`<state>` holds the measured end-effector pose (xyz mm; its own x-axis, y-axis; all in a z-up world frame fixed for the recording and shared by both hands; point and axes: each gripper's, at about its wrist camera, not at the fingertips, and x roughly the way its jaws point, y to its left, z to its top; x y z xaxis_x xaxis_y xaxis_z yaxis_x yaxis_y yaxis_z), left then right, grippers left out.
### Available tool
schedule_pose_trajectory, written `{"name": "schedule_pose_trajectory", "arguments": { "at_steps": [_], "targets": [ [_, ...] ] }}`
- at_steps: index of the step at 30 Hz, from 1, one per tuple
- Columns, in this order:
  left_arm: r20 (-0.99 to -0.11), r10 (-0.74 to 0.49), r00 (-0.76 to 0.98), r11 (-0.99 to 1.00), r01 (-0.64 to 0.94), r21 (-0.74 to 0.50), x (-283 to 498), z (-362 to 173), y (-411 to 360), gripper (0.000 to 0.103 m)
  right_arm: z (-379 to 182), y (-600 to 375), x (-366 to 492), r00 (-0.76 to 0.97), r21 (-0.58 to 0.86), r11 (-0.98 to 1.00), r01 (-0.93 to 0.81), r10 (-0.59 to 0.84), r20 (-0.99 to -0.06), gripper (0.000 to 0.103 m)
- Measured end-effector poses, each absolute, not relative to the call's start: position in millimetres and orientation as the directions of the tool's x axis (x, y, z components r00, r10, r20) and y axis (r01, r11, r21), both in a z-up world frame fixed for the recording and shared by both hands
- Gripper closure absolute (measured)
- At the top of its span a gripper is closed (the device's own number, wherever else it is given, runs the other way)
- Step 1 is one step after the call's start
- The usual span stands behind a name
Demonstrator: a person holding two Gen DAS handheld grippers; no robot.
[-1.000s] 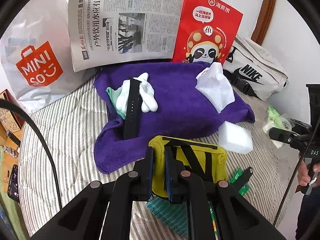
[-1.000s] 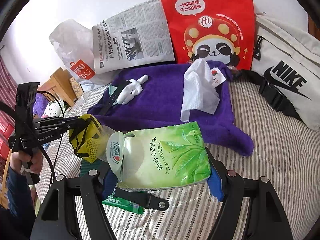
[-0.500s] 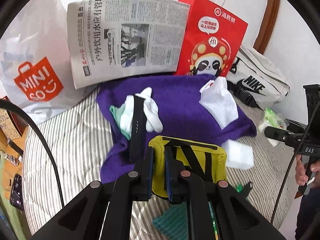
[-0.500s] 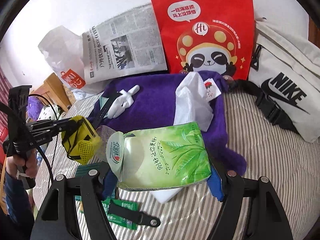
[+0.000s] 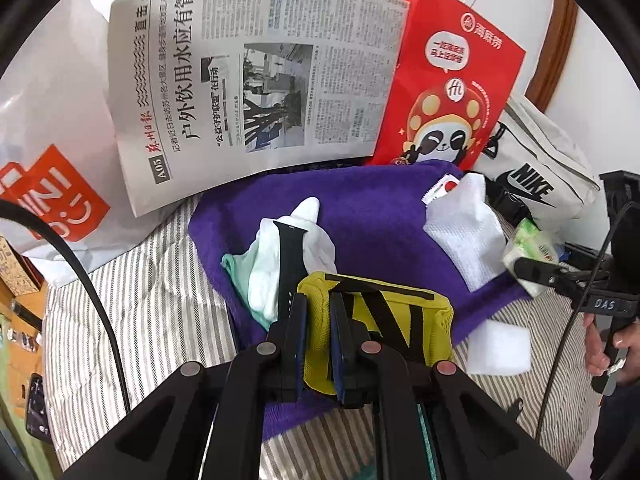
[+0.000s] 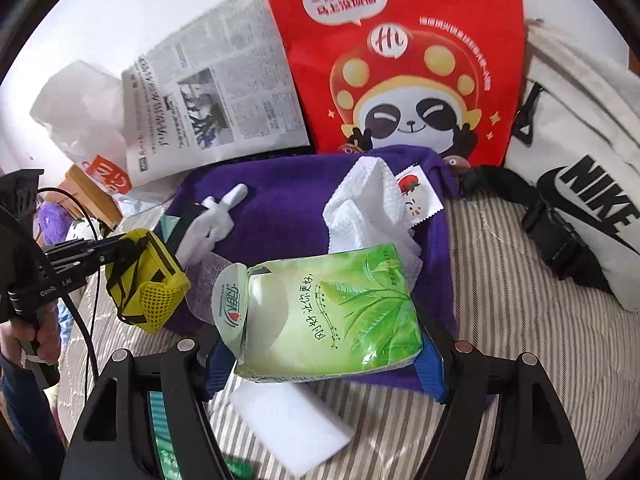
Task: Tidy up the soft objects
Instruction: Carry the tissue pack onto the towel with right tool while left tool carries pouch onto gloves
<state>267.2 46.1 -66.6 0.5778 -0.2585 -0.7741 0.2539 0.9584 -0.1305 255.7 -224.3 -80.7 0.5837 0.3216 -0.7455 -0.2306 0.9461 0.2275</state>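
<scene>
My left gripper (image 5: 318,320) is shut on a yellow mesh pouch (image 5: 384,332) with black straps and holds it above the near edge of the purple towel (image 5: 372,216); the pouch also shows in the right wrist view (image 6: 148,276). My right gripper (image 6: 324,364) is shut on a green tissue pack (image 6: 336,312) held over the towel's (image 6: 280,192) near edge. On the towel lie white gloves (image 5: 264,276) with a black strap (image 5: 290,256) across them and a white cloth (image 5: 468,236).
A white sponge block (image 6: 288,424) lies on the striped bed (image 6: 520,320) below the tissue pack. A newspaper (image 5: 256,80), a red panda bag (image 5: 444,80), a white Miniso bag (image 5: 52,128) and a Nike bag (image 6: 580,184) stand along the back.
Both grippers have moved forward with their loads, from over the striped bed to over the towel's near edge. The backdrop looms larger in both views.
</scene>
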Motion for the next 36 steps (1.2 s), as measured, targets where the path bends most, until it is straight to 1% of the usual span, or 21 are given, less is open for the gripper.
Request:
{"name": "schedule_pose_trajectory", "arguments": {
  "at_steps": [8, 16, 19, 24, 29, 33, 36],
  "targets": [
    [-0.797, -0.225, 0.561, 0.963, 0.251, -0.095, 290.2, -81.2, 42.6, 0.092, -112.6, -220.0, 286.4, 0.538, 0.191, 0.958, -0.212, 0.278, -0.796, 0.029],
    [-0.802, -0.213, 0.557, 0.964, 0.252, -0.081, 299.6, -86.8, 39.8, 0.092, -128.8, -217.5, 301.8, 0.515, 0.185, 0.959, -0.214, 0.271, -0.813, 0.029],
    [-0.805, -0.211, 0.555, 0.964, 0.256, -0.076, 302.5, -89.1, 38.3, 0.092, -131.8, -212.8, 304.5, 0.513, 0.172, 0.959, -0.227, 0.267, -0.816, 0.029],
    [-0.808, -0.184, 0.559, 0.960, 0.278, -0.026, 302.2, -94.4, 28.6, 0.092, -134.3, -207.2, 305.0, 0.521, 0.126, 0.961, -0.247, 0.242, -0.819, 0.029],
    [-0.812, -0.195, 0.551, 0.959, 0.281, -0.040, 305.5, -98.4, 29.2, 0.092, -134.4, -206.0, 305.1, 0.520, 0.121, 0.958, -0.260, 0.244, -0.819, 0.028],
    [-0.814, -0.176, 0.553, 0.956, 0.293, -0.007, 303.2, -99.1, 24.9, 0.089, -136.1, -203.8, 302.9, 0.521, 0.097, 0.955, -0.281, 0.237, -0.820, 0.028],
    [-0.816, -0.171, 0.553, 0.954, 0.301, 0.005, 303.1, -101.2, 22.3, 0.089, -136.1, -202.8, 300.6, 0.519, 0.095, 0.952, -0.291, 0.241, -0.820, 0.028]
  ]
}}
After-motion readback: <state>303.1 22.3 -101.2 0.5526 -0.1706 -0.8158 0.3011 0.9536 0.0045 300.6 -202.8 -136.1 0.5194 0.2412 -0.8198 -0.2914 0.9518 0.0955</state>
